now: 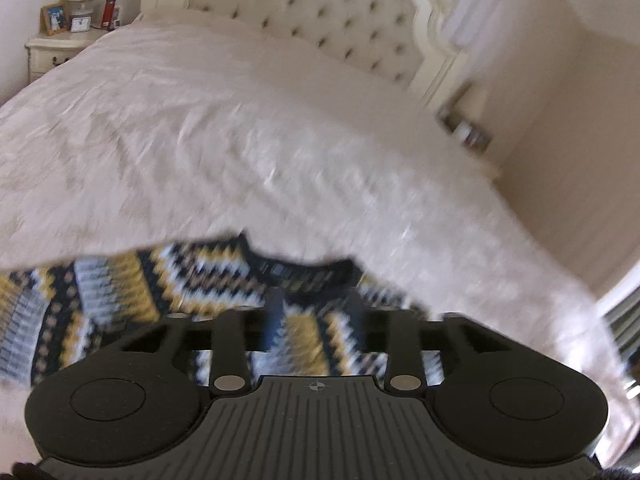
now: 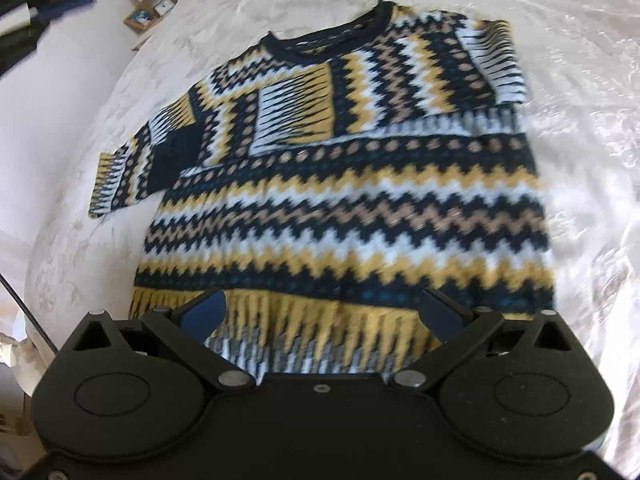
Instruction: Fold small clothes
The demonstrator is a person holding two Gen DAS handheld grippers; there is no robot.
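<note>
A knitted sweater [image 2: 352,184] with navy, yellow, tan and white zigzag bands lies flat on the white bedspread [image 2: 580,80], collar far, hem near. Both sleeves are folded in across the chest. My right gripper [image 2: 324,308] is wide open just above the hem, with nothing between its fingers. In the left wrist view the sweater [image 1: 160,296] shows at the bottom, collar end toward the headboard. My left gripper [image 1: 314,308] hangs over the collar area with its fingers apart, and sweater fabric shows in the gap. That view is blurred by motion.
A tufted cream headboard [image 1: 320,12] stands at the far end of the bed. A nightstand [image 1: 52,50] with a lamp, clock and photo frame is at the far left. A cream wall [image 1: 560,120] runs along the bed's right side. A dark stand [image 2: 32,16] is at upper left.
</note>
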